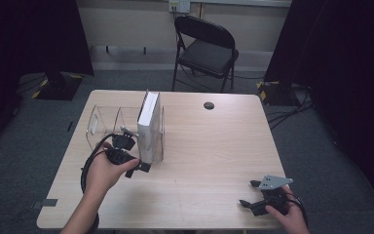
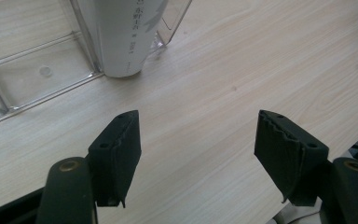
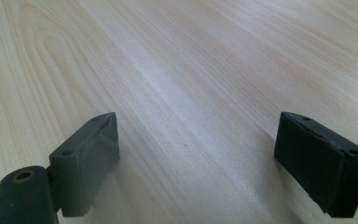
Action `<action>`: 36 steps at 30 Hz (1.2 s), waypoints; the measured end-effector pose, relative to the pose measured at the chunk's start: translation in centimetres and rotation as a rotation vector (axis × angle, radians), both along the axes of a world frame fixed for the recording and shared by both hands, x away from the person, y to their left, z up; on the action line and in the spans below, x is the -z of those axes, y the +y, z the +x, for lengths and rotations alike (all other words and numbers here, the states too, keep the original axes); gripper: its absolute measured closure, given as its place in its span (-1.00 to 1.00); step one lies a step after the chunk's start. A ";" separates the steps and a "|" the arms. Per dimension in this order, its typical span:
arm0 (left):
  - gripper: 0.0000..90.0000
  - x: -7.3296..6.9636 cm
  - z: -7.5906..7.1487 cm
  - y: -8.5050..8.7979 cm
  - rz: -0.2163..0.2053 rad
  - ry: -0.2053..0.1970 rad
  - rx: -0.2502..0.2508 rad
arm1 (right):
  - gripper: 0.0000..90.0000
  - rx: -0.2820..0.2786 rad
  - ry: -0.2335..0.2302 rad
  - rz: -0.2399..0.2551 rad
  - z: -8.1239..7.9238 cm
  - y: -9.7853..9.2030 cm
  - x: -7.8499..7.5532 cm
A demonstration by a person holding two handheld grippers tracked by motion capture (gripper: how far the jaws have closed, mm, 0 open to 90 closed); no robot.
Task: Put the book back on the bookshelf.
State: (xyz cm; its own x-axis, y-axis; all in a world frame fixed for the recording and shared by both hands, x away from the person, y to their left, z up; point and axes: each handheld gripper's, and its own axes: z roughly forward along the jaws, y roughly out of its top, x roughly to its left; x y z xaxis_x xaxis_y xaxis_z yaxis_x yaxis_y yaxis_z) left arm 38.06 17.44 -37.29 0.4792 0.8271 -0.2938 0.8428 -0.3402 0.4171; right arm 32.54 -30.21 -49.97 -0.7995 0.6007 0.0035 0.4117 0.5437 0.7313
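Note:
A white book (image 1: pixel 149 126) stands upright in a clear acrylic rack (image 1: pixel 102 127) at the table's left middle. In the left gripper view the book's spine (image 2: pixel 123 35) rises at the top, with the rack's clear base (image 2: pixel 32 79) to its left. My left gripper (image 1: pixel 137 158) sits just in front of the book, low over the table, open with nothing between its jaws (image 2: pixel 196 149). Near the front right edge of the table my right gripper (image 1: pixel 250 193) rests, and its own view shows bare wood between the open fingers of this gripper (image 3: pixel 196 158).
The light wooden table (image 1: pixel 209 146) has a small dark round cap (image 1: pixel 208 105) at its far middle. A black folding chair (image 1: pixel 205 48) stands behind the table. Dark curtains and cables lie at both sides.

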 end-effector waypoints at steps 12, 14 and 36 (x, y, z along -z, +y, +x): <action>-0.31 1.4 -0.3 0.0 -0.012 -0.001 -0.003 | -0.71 0.000 0.000 0.000 0.0 0.0 0.0; -0.31 1.6 -0.3 0.1 -0.012 0.001 -0.003 | -0.71 0.000 0.000 0.000 0.0 0.0 0.0; -0.33 3.8 -1.0 1.7 -0.025 0.000 -0.016 | -0.71 0.000 0.000 0.000 0.0 0.0 0.0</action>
